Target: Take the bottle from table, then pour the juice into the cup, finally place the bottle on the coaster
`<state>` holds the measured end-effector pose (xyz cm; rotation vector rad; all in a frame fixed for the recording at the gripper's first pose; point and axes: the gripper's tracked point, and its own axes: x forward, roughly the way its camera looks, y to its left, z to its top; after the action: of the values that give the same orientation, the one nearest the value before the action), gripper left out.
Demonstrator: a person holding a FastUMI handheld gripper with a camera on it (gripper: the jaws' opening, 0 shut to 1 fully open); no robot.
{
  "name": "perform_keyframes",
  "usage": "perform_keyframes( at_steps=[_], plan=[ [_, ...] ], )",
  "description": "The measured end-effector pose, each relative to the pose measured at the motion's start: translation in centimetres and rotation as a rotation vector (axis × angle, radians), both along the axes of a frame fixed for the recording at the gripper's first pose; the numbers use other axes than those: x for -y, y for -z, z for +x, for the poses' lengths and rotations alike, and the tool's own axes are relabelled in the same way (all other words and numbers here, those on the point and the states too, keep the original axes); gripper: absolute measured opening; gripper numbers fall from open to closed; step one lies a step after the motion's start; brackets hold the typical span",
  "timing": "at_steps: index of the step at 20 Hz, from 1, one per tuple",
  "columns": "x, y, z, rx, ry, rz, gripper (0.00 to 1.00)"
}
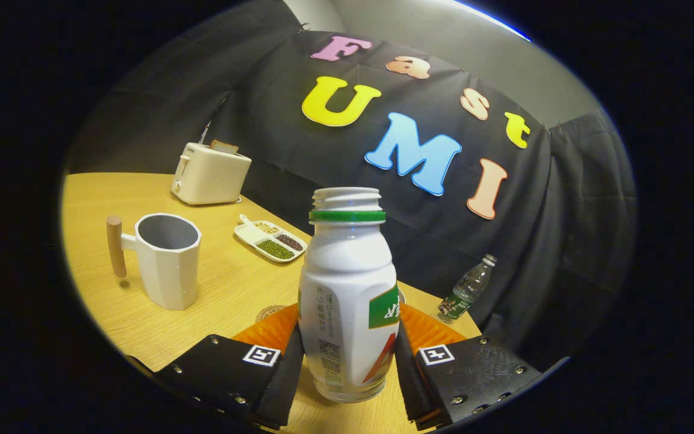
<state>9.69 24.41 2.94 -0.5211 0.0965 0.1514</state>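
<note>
- Well, starting far off to the left of our fingers, we see a white mug (pixel 167 260) with a wooden handle standing upright on the wooden table (pixel 232 283), its grey inside facing us; we cannot tell whether anything is in it.
- Beyond the mug, further back on the table, we see a cream toaster (pixel 209 173) with something sticking out of its top slot, too small for us to name.
- Between the toaster and the bottle, a divided white dish (pixel 270 239) lies flat with three little portions of beans or grains; we cannot make out which.
- Just ahead of our left finger, a round coaster (pixel 270 311) peeks out on the table, most of it hidden behind the finger.
- Our gripper (pixel 348 352) is closed to about the bottle's width, and both fingers press on the lower sides of the white bottle (pixel 347 295), one on each flank.
- That bottle stands upright between the fingers, cap off, with a threaded neck and a green ring below it; its clear base appears to sit on the table, though we cannot be sure it touches.
- The print on the bottle's label is too small and warped for us to read.
- Beyond our right finger, near the table's far edge, a small clear plastic bottle (pixel 467 289) with a green label leans against the dark cloth wall.
</note>
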Motion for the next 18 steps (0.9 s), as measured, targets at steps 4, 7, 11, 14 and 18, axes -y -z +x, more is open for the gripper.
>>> perform_keyframes(
  at_steps=[4,7,11,14,18],
  plan=[
    [-1.2,-0.1,0.3,-0.005,-0.018,-0.074,0.69],
    [-1.8,-0.6,0.5,-0.004,-0.025,-0.122,0.69],
    [-2.7,-1.4,0.9,0.026,-0.032,-0.232,0.69],
    [-3.4,-1.8,0.9,0.063,-0.034,-0.330,0.69],
    [-4.6,-1.3,0.8,0.076,-0.051,-0.414,0.69]
  ],
)
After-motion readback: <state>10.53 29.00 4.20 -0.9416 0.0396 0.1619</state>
